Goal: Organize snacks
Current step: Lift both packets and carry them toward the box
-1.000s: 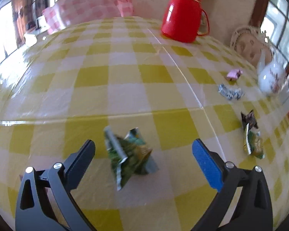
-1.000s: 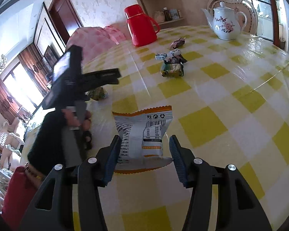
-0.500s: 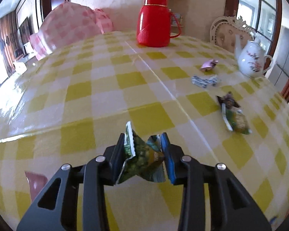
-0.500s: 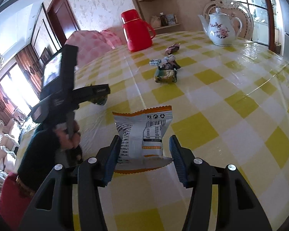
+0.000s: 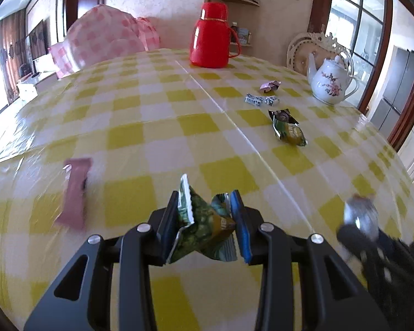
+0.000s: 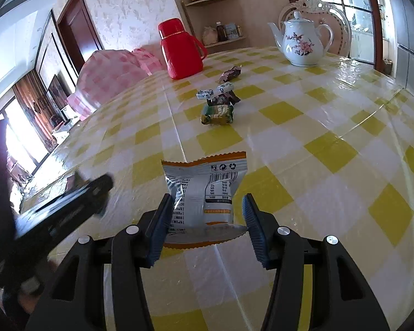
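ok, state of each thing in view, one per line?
left gripper: shut on green snack packet, off the table
right gripper: shut on white snack packet
red flask: upright, lid on
teapot: upright, lid on
pink bar: lying flat

Barcode and recycling marks on the white-and-orange snack packet [image 6: 204, 190], its small print seemingly too blurred to read
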The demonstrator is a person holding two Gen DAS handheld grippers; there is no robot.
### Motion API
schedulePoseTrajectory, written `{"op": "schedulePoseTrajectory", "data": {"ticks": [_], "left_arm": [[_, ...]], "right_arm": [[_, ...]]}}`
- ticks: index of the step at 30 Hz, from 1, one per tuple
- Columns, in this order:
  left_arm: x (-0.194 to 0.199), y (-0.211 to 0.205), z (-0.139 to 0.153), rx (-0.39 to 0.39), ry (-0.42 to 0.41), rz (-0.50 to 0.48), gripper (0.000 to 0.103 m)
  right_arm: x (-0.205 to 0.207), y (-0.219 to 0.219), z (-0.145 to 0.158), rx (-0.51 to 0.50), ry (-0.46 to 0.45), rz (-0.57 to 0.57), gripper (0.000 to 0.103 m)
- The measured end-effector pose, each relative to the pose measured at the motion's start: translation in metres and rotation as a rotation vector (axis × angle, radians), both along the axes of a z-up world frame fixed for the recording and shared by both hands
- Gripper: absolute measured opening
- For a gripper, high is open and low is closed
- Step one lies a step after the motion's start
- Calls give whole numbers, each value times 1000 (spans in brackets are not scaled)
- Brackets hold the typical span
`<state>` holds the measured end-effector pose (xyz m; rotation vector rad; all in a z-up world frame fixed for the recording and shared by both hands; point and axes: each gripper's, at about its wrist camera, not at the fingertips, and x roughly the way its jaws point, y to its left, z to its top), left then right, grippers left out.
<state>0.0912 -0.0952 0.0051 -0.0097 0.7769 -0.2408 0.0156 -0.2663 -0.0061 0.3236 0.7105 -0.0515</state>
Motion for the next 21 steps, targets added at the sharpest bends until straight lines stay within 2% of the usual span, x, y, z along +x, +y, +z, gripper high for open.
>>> {"op": "schedulePoseTrajectory", "data": {"ticks": [9, 16, 21], "left_arm": [[-68, 52, 6, -134, -13, 79, 37], [-115, 69, 12, -145, -55, 110, 37], [-146, 75, 17, -111, -78, 112, 37]], "right_arm": [[-21, 4, 3, 39, -20, 3, 52], [-68, 19, 10, 103, -42, 36, 52], [-111, 45, 13, 113, -69, 101, 52]]}}
